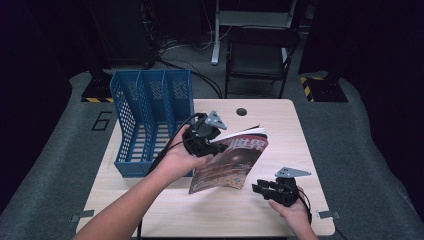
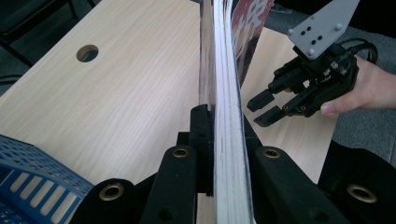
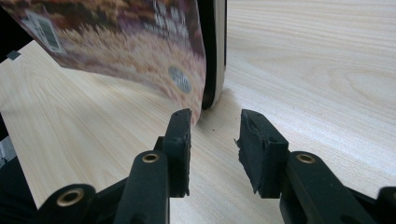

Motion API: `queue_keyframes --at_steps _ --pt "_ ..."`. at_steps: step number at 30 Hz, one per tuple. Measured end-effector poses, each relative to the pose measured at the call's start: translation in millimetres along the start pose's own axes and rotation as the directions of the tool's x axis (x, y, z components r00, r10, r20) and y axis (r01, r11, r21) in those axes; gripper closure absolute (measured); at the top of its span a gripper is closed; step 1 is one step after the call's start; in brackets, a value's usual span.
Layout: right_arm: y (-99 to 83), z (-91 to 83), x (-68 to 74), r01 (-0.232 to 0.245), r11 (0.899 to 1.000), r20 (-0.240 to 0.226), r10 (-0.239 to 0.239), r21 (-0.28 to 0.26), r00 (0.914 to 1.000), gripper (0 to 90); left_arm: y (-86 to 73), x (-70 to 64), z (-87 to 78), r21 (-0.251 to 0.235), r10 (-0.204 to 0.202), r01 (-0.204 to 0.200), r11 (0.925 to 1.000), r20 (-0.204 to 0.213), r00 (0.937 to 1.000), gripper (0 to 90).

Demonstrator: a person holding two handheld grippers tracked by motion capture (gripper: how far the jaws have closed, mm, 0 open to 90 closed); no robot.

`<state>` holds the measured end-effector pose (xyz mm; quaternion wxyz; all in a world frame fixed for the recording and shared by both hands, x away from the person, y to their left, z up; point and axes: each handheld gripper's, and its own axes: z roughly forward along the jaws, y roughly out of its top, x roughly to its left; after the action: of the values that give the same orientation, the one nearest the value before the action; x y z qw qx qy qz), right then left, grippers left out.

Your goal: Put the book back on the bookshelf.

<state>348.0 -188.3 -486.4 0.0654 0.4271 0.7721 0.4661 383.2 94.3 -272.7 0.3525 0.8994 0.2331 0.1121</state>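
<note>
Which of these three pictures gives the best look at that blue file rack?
The high view: the blue file rack shows whole there, standing at the table's left edge with three open slots. The left gripper view catches a corner of its perforated wall at the bottom left. The right gripper view looks at the magazine and tabletop instead.

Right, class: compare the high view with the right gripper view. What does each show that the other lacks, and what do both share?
High view alone: the blue perforated plastic file rack at the table's left, the dark folding chair behind the table, both forearms, and the left gripper shut on the magazine's upper edge, holding it tilted up.

Right gripper view alone: a close look along the open right gripper, its black fingers apart, just short of the magazine's bottom corner on the tabletop.

Both: the glossy reddish-brown magazine and the light wooden table.
</note>
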Motion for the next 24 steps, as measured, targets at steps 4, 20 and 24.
queue_keyframes --at_steps 4,20,24 --pt "-0.1 -0.3 0.0 -0.002 1.0 -0.01 0.002 0.004 0.9999 63.3 3.0 2.6 -6.3 -0.007 -0.015 0.015 0.9999 -0.002 0.9999 83.1" --pt "-0.6 0.9 -0.1 -0.001 1.0 -0.003 0.001 0.006 1.0 62.0 14.2 10.1 -23.9 -0.001 -0.029 0.029 0.9996 -0.016 0.9994 83.1" --pt "-0.4 1.1 0.1 -0.008 1.0 0.003 0.008 0.006 1.0 61.9 17.7 12.1 -28.8 0.006 -0.035 0.035 0.9994 -0.02 0.9992 83.1"
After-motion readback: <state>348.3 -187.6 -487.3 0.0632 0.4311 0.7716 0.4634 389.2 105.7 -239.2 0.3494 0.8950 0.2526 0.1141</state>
